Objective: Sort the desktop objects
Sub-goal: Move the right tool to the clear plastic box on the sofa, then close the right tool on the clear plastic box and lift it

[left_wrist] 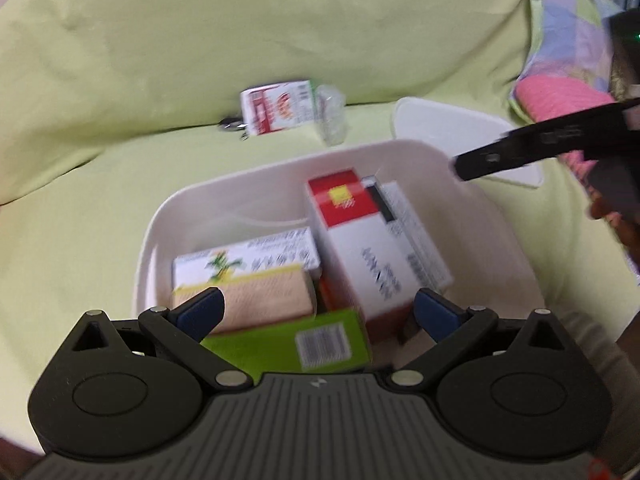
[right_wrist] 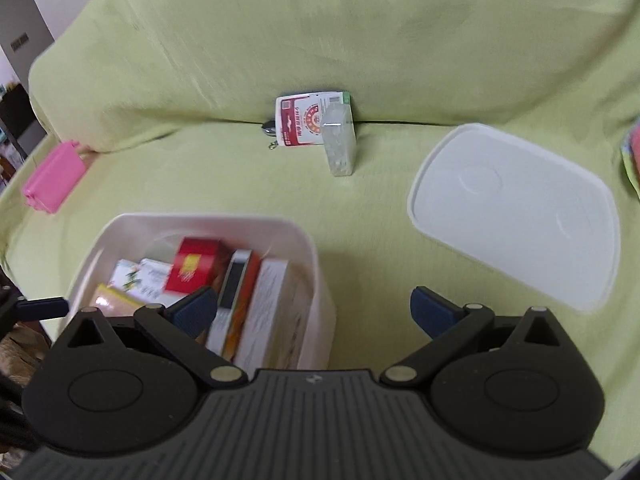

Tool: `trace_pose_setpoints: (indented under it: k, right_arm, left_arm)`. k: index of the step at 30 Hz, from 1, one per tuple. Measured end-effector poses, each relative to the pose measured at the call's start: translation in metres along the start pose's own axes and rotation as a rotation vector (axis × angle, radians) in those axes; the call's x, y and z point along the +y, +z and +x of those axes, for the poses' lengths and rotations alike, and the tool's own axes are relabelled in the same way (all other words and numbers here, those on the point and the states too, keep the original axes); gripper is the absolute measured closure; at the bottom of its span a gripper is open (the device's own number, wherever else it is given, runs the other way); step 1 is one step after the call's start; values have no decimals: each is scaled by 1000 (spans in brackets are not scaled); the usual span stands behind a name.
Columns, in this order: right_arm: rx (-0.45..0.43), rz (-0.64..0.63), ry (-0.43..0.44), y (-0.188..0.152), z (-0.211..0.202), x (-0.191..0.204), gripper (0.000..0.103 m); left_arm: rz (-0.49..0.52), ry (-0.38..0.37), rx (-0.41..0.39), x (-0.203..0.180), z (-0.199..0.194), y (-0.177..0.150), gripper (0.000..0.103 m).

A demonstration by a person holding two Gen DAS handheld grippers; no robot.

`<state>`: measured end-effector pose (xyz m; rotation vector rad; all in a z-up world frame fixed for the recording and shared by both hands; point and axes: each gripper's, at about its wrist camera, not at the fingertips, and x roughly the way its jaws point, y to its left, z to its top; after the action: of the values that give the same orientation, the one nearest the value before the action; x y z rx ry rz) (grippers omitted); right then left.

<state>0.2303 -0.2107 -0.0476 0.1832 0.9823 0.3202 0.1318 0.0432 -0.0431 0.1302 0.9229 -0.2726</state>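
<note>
Over a white bin [left_wrist: 516, 264] on a green-covered sofa [right_wrist: 240, 40], the left gripper [left_wrist: 318, 312] is held with its jaws spread wide and nothing between them. Directly beneath it a green box [left_wrist: 288, 344] is seen lying in the bin, with a tan box [left_wrist: 264, 300] and a palm-printed box [left_wrist: 256, 254] behind it. A tall red-and-white box [left_wrist: 360, 232] is propped upright against the bin's right side. The right gripper [right_wrist: 314, 312] is likewise held wide and empty, its left fingertip [right_wrist: 196, 312] over the bin's near right corner and its right one over bare cover. A white lid [right_wrist: 516, 216] is laid flat on the seat, well apart to the right of the bin. Farther back, at the seat crease, a red-and-white packet [right_wrist: 302, 122] is leaned against the backrest, a clear plastic case [right_wrist: 340, 148] touching its right edge and a small metal clip [right_wrist: 270, 128] at its left. A pink case [right_wrist: 52, 180] is noted at the far left.
</note>
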Motion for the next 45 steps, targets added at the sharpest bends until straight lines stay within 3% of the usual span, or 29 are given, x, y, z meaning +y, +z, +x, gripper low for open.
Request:
trace_pose_setpoints:
  k: [9, 22, 26, 29, 32, 45]
  right_arm:
    - [39, -72, -7, 72, 82, -4, 2]
    - [51, -101, -54, 131, 172, 4, 19]
    - [64, -80, -79, 140, 196, 0, 32]
    - [82, -65, -85, 140, 210, -4, 49]
    - [84, -67, -85, 138, 215, -6, 71]
    - [21, -87, -91, 124, 165, -8, 77]
  left_arm:
    - [18, -19, -11, 24, 36, 25, 2]
    - [7, -35, -37, 46, 69, 44, 2]
    - [1, -44, -47, 51, 78, 50, 2]
    - [-2, -51, -45, 52, 79, 51, 2]
    - [-5, -57, -40, 51, 78, 50, 2]
    - [-19, -73, -52, 42, 61, 49, 2]
